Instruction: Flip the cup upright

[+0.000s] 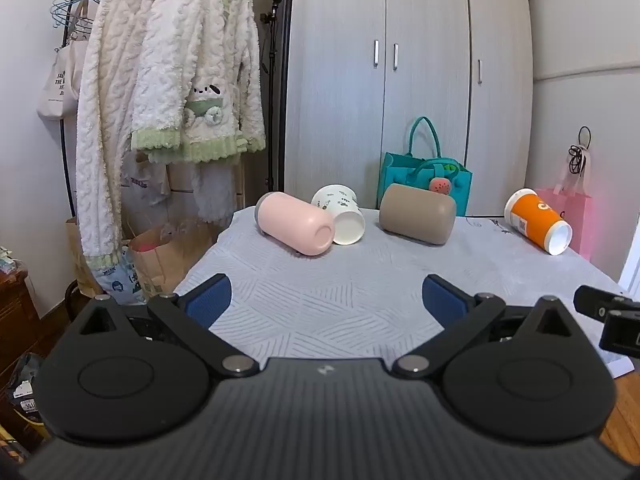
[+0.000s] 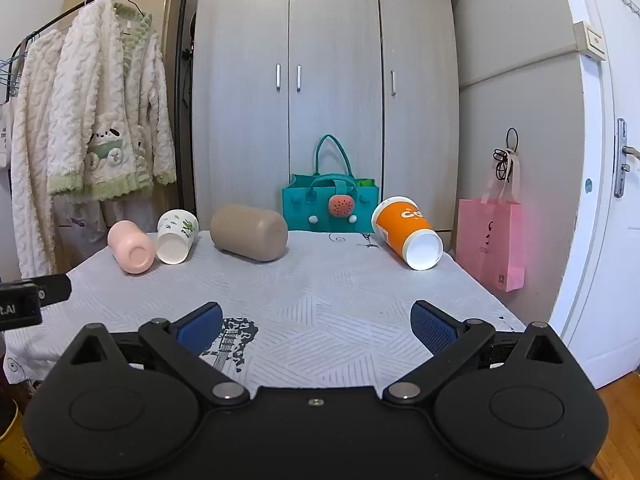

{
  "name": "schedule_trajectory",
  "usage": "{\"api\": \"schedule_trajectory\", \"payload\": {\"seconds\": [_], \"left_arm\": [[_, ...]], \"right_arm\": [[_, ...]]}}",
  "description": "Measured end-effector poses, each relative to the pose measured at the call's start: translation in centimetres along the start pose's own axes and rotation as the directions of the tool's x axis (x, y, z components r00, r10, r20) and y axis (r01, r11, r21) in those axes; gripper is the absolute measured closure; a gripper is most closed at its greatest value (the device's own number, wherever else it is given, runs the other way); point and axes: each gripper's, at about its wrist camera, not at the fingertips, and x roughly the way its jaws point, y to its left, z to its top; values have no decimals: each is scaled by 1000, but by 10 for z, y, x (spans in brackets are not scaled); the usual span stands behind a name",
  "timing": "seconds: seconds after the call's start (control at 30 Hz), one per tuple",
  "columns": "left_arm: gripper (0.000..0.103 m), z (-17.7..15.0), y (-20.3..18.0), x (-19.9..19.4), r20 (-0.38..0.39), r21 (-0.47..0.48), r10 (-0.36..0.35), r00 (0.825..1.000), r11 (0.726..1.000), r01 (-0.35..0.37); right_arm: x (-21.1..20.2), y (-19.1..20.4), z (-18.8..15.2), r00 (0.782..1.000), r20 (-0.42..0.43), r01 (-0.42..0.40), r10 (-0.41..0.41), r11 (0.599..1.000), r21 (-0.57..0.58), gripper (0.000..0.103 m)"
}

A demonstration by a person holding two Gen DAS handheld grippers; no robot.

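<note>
Nearest to each camera, both grippers hang over the front of the table with their blue-padded fingers spread wide and nothing between them: the left gripper faces the left half of the cloth, the right gripper sits just beyond a guitar print on the cloth. Well beyond the fingertips, along the far edge, four cups lie on their sides. From left to right these are a pink cup, a white paper cup touching it, a tan cup near the middle, and an orange paper cup at the far right, ahead of the right gripper. Behind them stand a teal felt bag and a grey wardrobe.
</note>
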Motion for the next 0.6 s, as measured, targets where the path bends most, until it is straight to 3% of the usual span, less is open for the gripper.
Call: {"api": "schedule_trajectory", "payload": {"seconds": [0.1, 0.13, 0.4, 0.6], "left_arm": [[0, 0, -2, 2, 0, 7, -3, 1000, 1000, 3], [0, -3, 2, -1, 34, -34, -13, 999, 999, 14], [0, -8, 2, 6, -22, -43, -19, 1000, 999, 19], [0, -7, 3, 6, -18, -29, -3, 1000, 1000, 2]], "right_arm": [[-1, 0, 1, 1000, -2, 0, 0, 1000, -2, 1], [-1, 1, 1, 1000, -1, 2, -2, 1000, -4, 1], [4, -1, -2, 1000, -7, 9, -9, 1000, -10, 1], [2, -6, -4, 1000, -9, 14, -14, 1000, 1, 1]]}}
